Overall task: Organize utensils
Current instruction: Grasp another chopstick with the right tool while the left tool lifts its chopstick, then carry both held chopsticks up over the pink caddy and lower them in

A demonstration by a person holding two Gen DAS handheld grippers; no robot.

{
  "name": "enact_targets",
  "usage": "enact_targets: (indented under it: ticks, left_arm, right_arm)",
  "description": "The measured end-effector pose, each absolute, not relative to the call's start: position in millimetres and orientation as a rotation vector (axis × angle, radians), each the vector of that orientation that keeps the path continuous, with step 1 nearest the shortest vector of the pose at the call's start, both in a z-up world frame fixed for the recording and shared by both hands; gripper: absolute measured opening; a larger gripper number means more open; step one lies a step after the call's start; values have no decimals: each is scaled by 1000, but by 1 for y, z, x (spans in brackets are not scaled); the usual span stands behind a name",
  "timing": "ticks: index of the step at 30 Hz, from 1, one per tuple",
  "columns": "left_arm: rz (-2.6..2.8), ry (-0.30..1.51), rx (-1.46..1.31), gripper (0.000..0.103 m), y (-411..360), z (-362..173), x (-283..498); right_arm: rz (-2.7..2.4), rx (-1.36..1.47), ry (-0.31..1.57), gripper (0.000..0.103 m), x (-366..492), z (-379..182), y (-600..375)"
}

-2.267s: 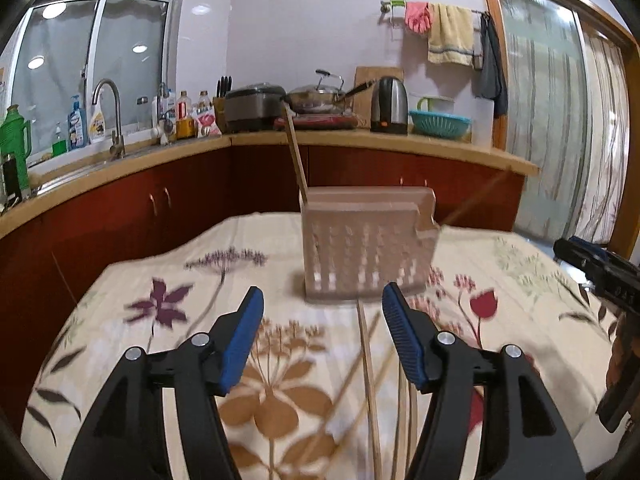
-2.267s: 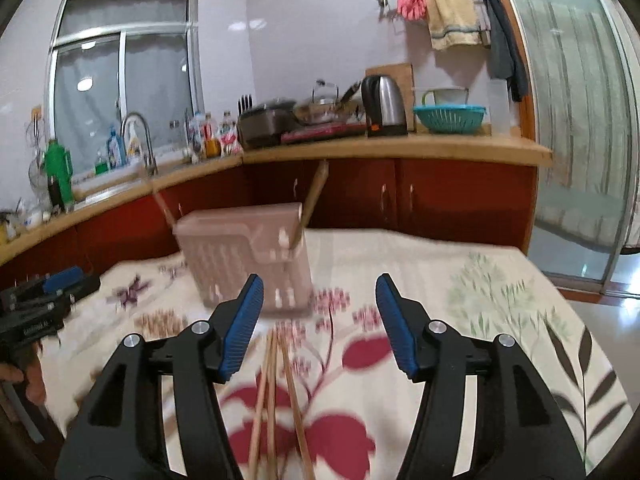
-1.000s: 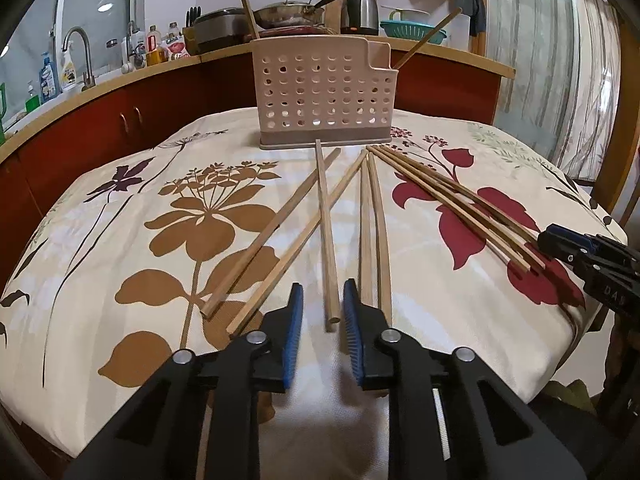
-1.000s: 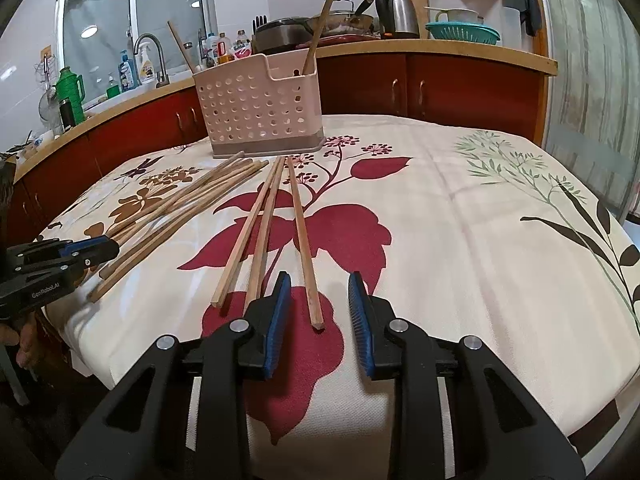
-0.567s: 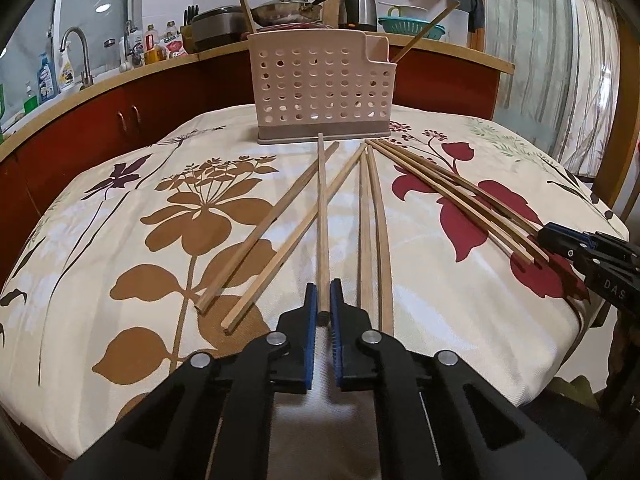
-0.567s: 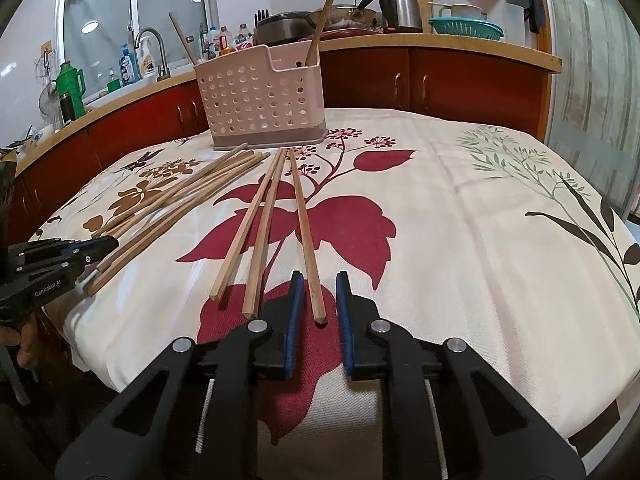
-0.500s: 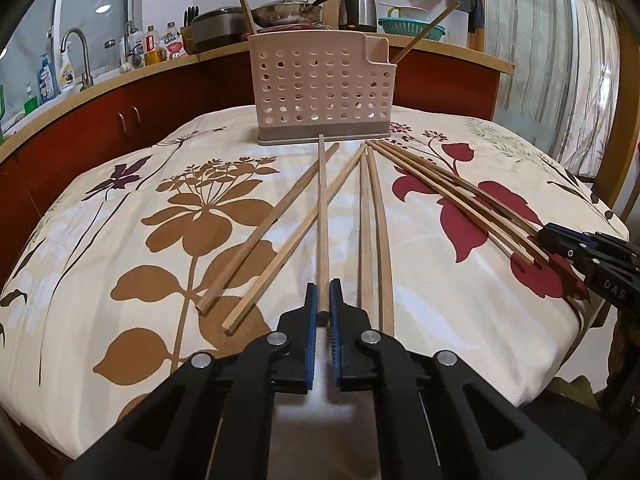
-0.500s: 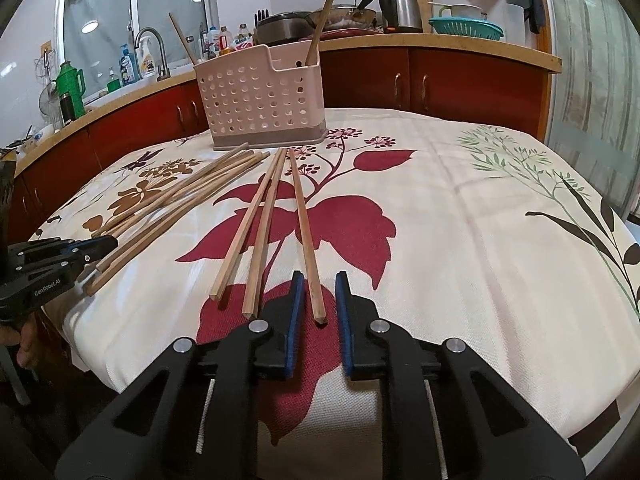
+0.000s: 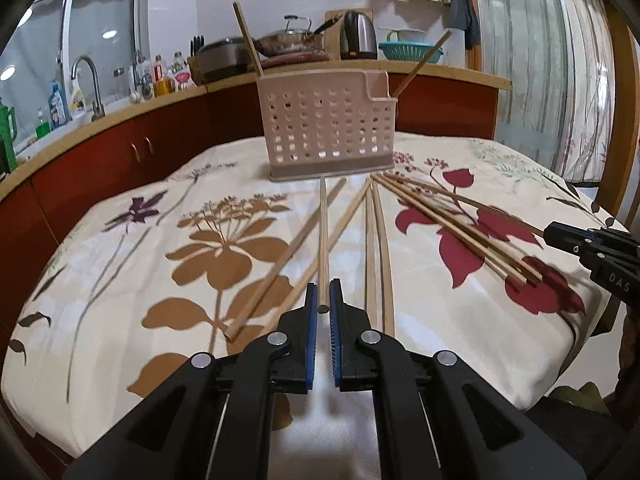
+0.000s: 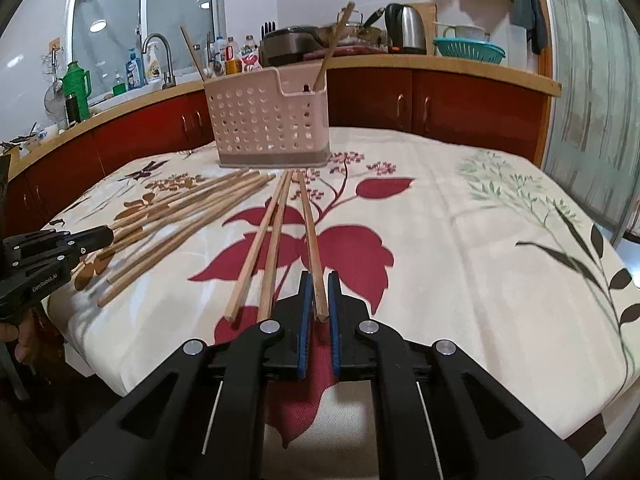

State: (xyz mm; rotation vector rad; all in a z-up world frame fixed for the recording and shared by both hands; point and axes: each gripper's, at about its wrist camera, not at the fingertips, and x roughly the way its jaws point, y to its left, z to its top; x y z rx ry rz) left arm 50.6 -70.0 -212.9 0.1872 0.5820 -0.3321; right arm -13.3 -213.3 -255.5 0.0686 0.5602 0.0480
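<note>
Several wooden chopsticks lie fanned on a floral tablecloth in front of a pink perforated basket, which holds two upright chopsticks. My left gripper is shut on the near end of one chopstick that points straight at the basket. In the right wrist view, my right gripper has its jaws closing the last bit, pads pressed on the near end of the rightmost chopstick. The basket stands beyond it. Each gripper shows at the edge of the other's view, the right one and the left one.
The tablecloth hangs over the near table edge just below both grippers. Behind the table runs a red-cabinet counter with a sink tap, bottles, a pot and a kettle. A hand holds the left gripper's handle.
Both grippers came down from near the basket to the near ends of the chopsticks. Their jaws went from wide open to shut, each on one chopstick.
</note>
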Motion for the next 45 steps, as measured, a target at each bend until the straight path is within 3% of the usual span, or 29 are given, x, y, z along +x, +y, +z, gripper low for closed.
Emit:
enact_targets:
  ticks: [45]
  left_arm:
    - [-263,339,134,7,-33,-107,92]
  right_arm:
    - [51,26,405,7,18,-159,-204]
